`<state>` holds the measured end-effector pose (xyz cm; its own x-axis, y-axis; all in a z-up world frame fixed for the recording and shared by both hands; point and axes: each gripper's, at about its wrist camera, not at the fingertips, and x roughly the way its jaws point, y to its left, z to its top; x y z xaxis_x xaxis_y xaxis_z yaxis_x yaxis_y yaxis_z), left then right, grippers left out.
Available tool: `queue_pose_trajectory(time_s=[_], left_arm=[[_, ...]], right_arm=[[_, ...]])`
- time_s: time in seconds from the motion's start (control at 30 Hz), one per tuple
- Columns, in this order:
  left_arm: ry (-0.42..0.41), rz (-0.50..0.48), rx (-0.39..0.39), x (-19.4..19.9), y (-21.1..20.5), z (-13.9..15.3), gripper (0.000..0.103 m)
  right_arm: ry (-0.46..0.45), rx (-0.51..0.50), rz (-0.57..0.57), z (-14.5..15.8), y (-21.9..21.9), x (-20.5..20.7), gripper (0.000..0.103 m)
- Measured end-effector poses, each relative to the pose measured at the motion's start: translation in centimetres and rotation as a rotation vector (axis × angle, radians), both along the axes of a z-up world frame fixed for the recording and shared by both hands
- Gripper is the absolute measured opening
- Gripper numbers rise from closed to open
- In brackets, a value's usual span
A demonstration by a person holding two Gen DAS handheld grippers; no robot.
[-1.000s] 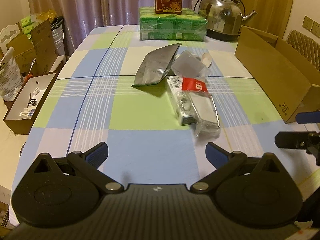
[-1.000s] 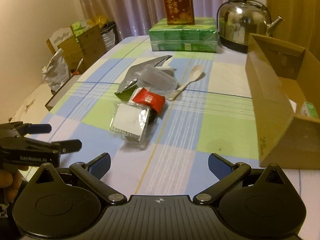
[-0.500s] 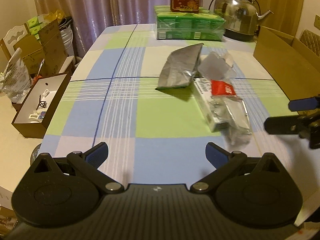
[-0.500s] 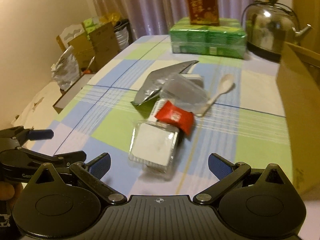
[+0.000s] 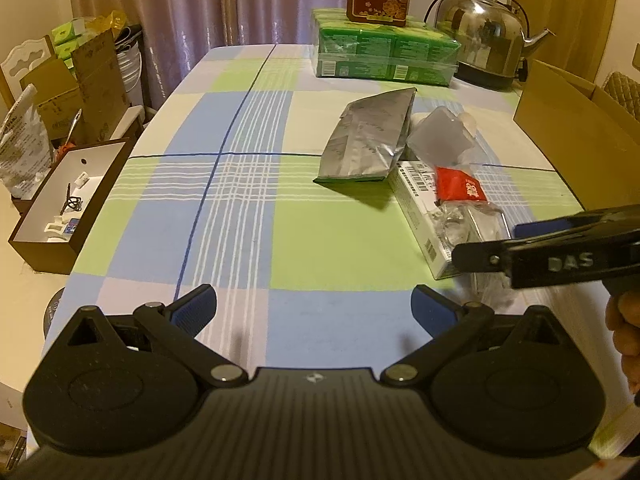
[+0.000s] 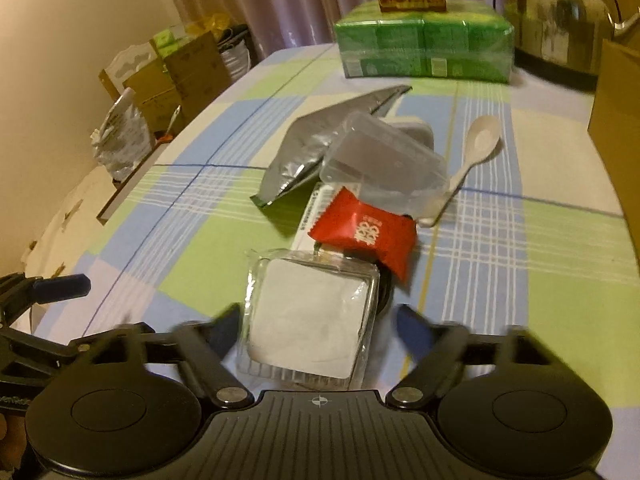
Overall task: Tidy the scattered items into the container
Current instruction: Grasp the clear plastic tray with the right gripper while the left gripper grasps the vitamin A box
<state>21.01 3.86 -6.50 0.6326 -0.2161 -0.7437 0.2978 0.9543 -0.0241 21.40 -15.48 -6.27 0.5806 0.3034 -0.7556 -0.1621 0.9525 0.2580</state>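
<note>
The right gripper (image 6: 318, 330) is closing in on the clear pack (image 6: 310, 316), which now sits between its open jaws on the table; the left gripper (image 5: 314, 308) is hanging open, empty, so a grasp looks imminent.

Warm, dim indoor light; fisheye bending at edges; right view motion-blurred.

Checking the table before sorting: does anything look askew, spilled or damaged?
Nothing looks spilled or broken. The items lie in a loose, overlapping heap: the red packet rests tilted across the long white box, the clear tub leans on the foil pouch, and the spoon pokes out beside it.
</note>
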Motion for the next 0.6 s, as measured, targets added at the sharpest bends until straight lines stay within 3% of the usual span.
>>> queue_pose_trajectory(time_s=[0.07,0.23,0.4,0.6], left_arm=[[0.001,-0.001,-0.006,0.2,-0.1,0.0,0.102],[-0.004,-0.019,-0.007,0.3,-0.9,0.2,0.102],[-0.006,-0.056,-0.008,0.2,-2.4,0.5,0.102],[0.005,-0.122,-0.015,0.5,-5.6,0.2,0.102]], right_arm=[[0.001,0.007,0.001,-0.2,-0.2,0.0,0.062],[-0.005,0.01,-0.009,0.2,-0.5,-0.4,0.057],[-0.022,0.007,-0.042,1.1,-1.9,-1.6,0.057],[-0.044,-0.072,-0.108,1.7,-5.0,-3.6,0.057]])
